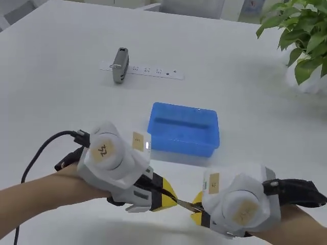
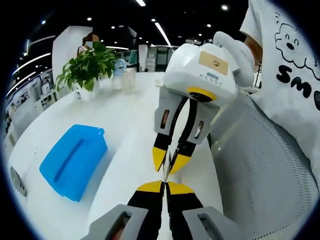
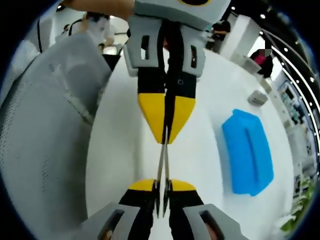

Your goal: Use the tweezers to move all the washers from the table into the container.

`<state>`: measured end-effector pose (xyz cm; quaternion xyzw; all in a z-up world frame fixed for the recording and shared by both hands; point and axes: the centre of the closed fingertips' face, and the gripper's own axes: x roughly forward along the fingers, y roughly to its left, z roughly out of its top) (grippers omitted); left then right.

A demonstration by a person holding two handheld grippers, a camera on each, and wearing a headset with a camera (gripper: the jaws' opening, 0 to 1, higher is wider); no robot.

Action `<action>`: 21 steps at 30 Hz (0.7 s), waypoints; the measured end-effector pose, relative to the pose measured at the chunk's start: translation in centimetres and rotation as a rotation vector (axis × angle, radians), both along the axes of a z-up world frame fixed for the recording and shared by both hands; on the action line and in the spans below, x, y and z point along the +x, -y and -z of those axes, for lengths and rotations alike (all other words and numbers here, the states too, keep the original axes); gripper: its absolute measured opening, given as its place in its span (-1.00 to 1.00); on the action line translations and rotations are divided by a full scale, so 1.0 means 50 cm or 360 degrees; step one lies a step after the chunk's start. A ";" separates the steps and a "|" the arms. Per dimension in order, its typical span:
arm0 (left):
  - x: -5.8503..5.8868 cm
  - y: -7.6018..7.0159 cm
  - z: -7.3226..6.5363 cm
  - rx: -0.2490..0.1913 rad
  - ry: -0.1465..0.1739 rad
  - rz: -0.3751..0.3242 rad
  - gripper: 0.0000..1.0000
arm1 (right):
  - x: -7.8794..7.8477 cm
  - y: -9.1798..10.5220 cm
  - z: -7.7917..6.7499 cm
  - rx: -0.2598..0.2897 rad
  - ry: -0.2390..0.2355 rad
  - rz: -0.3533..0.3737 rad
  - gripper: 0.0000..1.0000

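Big white table [image 1: 61, 46] with a blue container [image 1: 181, 145] sitting mid-table, a bit beyond the grippers and looking empty from the head view; power strip [image 1: 148, 70] further back, well out of the way.

Left gripper [image 1: 166, 196] and right gripper [image 1: 196, 210] are nose to nose at the near edge; both have their jaws pinched together on the same tweezers [image 1: 185, 204], one at each end, so it looks like a handover or a regrip in mid-air. From the right gripper view the tweezers [image 3: 162, 155] run straight between its jaws and into the other one's yellow tips.

Can't spot any washers on the table, might just be too small to see; so I'd say no picking has started.

What could go wrong imo: if one side lets go before the other has a square hold, the tweezers pivot or drop; if both pull, the thin legs could slip or twist; clamp too near the tips and they can't open for a washer.
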<state>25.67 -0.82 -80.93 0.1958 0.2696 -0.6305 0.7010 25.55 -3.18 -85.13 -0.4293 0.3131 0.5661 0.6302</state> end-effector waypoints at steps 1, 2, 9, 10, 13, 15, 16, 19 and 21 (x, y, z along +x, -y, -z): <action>0.000 -0.002 0.008 0.0015 0.0006 0.0009 -1.00 | 0.000 0.000 0.001 -0.0012 0.0022 -0.0023 -0.87; 0.000 -0.003 0.011 0.0020 0.0010 0.0016 -1.00 | -0.002 0.001 0.005 -0.0025 0.0025 -0.0034 -0.87; 0.000 -0.014 0.055 0.0168 0.0105 0.0056 -1.00 | 0.001 0.002 0.016 0.0007 -0.0024 0.0013 -0.86; 0.001 -0.014 0.061 0.0162 0.0104 0.0049 -1.00 | 0.001 0.001 0.017 0.0010 -0.0027 0.0012 -0.85; 0.008 -0.019 0.074 0.0174 0.0066 -0.0006 -1.00 | 0.002 0.002 0.027 0.0004 -0.0023 0.0005 -0.84; 0.014 -0.023 0.082 0.0195 0.0060 -0.0030 -1.00 | 0.001 0.003 0.028 0.0003 -0.0021 -0.0001 -0.84; 0.017 -0.025 0.087 0.0216 0.0064 -0.0043 -1.00 | 0.003 0.002 0.027 0.0016 -0.0023 0.0011 -0.85; 0.027 -0.026 0.095 0.0227 0.0076 -0.0057 -1.00 | 0.017 0.006 0.029 0.0010 0.0005 0.0021 -0.88; 0.033 -0.023 0.100 0.0235 0.0073 -0.0074 -1.00 | 0.029 0.007 0.033 0.0011 0.0003 0.0037 -0.89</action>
